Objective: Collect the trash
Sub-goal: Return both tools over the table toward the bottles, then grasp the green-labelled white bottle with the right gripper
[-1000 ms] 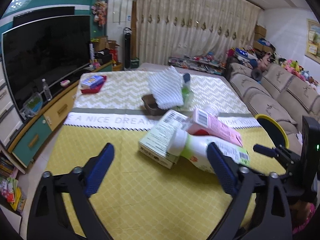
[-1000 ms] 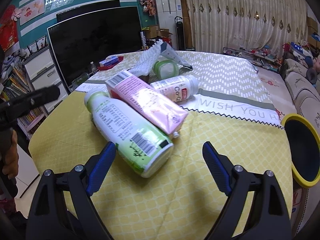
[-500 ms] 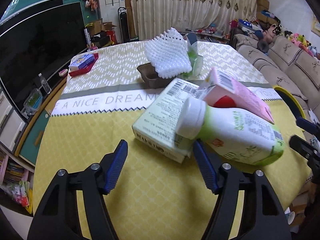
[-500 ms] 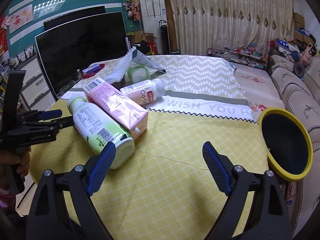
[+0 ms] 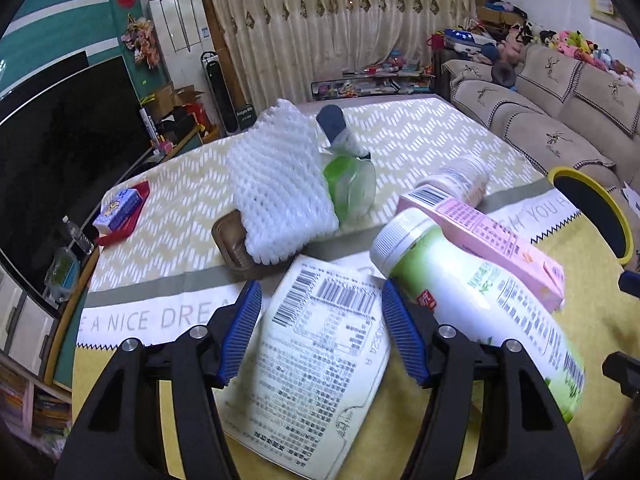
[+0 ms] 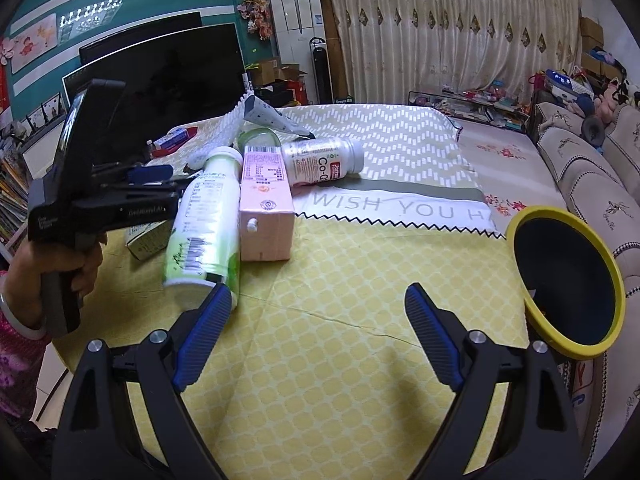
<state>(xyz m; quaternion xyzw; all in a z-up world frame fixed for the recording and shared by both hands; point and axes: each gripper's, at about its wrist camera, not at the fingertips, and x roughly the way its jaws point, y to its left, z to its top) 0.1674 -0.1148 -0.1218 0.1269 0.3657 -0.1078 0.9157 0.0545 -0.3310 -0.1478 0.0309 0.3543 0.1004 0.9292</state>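
Note:
Trash lies on a table under a yellow cloth point(image 6: 340, 360). A pale green-and-white carton point(image 5: 316, 364) lies flat between my left gripper's point(image 5: 322, 328) blue pads, one on each side; contact is unclear. Beside it lie a green-and-white bottle point(image 5: 480, 312) point(image 6: 204, 232), a pink carton point(image 5: 484, 236) point(image 6: 264, 208) and a small white bottle point(image 6: 322, 162). Further back are white foam netting point(image 5: 280, 192), a green plastic cup point(image 5: 352, 184) and a brown tray point(image 5: 232, 242). My right gripper point(image 6: 316, 336) is open and empty above the cloth, right of the bottle.
A yellow-rimmed dark bin point(image 6: 564, 284) point(image 5: 592, 212) hangs at the table's right edge. A sofa point(image 5: 560, 120) stands beyond it. A TV point(image 5: 60, 132) and cabinet are on the left. A red tray with a blue box point(image 5: 120, 212) sits at the far left.
My left gripper has moved forward and narrowed, so its pads now flank the pale carton. My right gripper has drawn back and to the right, away from the bottle.

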